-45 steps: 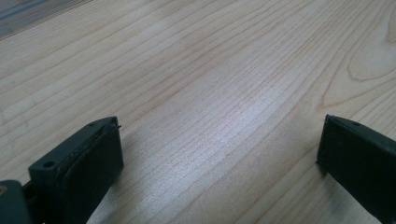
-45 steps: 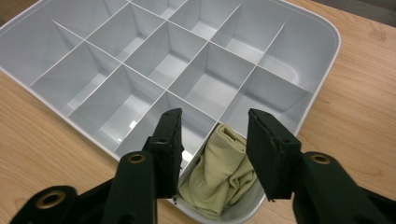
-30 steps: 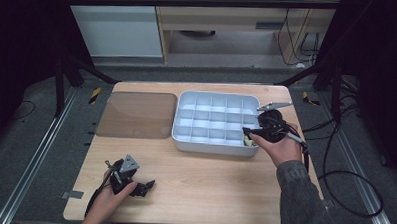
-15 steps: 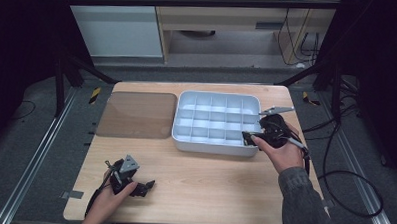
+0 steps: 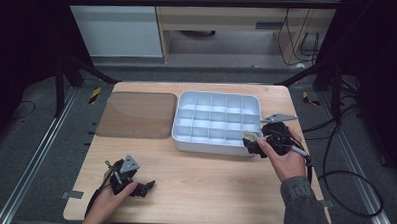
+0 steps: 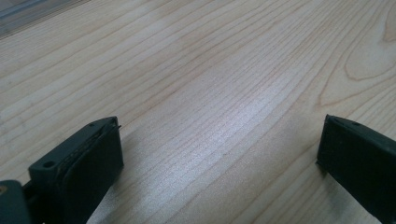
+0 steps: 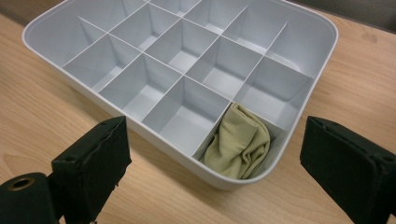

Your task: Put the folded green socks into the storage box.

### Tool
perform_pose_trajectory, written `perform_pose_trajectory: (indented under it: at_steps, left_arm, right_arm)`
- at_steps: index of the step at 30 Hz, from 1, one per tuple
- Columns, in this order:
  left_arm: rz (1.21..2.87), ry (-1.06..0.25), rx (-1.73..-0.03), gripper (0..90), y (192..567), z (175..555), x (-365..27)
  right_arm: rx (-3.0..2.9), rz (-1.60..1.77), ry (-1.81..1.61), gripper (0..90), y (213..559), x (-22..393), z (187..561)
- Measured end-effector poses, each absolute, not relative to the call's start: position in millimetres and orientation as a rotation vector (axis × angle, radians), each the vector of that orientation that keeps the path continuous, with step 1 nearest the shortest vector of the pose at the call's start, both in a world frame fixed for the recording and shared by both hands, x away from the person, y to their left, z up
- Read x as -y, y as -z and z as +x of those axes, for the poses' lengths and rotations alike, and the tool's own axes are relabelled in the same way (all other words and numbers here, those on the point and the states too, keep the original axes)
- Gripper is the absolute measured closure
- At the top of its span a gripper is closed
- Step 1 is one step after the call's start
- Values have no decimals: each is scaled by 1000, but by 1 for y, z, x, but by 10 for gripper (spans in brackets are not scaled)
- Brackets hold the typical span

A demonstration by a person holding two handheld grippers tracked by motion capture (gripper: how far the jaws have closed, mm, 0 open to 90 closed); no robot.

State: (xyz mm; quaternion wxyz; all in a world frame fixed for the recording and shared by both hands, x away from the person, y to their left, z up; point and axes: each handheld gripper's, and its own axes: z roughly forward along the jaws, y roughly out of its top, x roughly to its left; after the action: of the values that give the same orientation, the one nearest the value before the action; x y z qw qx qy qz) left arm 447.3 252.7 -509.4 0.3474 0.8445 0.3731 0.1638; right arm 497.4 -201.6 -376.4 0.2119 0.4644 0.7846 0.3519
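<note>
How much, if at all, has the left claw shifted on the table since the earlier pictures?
No. The left claw lies at the same spot by the table's near edge, open.

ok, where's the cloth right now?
The cloth lies crumpled in the near right corner cell of the tray, just ahead of the right gripper, whose jaws stand open, clear of it.

From above, I couldn't make out the cloth [image 5: 249,138] clearly, my right gripper [image 5: 255,144] covering part of it; the tray's [image 7: 299,116] far corner was cropped.
</note>
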Motion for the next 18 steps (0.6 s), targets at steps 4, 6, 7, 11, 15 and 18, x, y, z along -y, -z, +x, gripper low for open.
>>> perform_pose_trajectory:
  at_steps: [4,6,7,11,15,18]
  left_arm:
    - [2190,-425,-968,0,509,447,-253]
    - [2190,-424,-969,0,509,447,-252]
    - [2190,-425,-969,0,509,447,-252]
    - [2190,-425,-968,0,509,447,-252]
    - [2191,-425,-966,0,509,446,-252]
    - [2190,-425,-967,0,509,446,-252]
  right_arm:
    - [-2177,1293,-976,87,383,204,491]
    - [-2172,1292,-978,89,387,206,488]
    - [-2172,1302,-987,90,391,208,484]
    - [-2173,1313,-981,92,398,211,478]
    - [-2166,1333,-983,98,410,216,472]
    - [-2166,1343,-978,104,415,217,469]
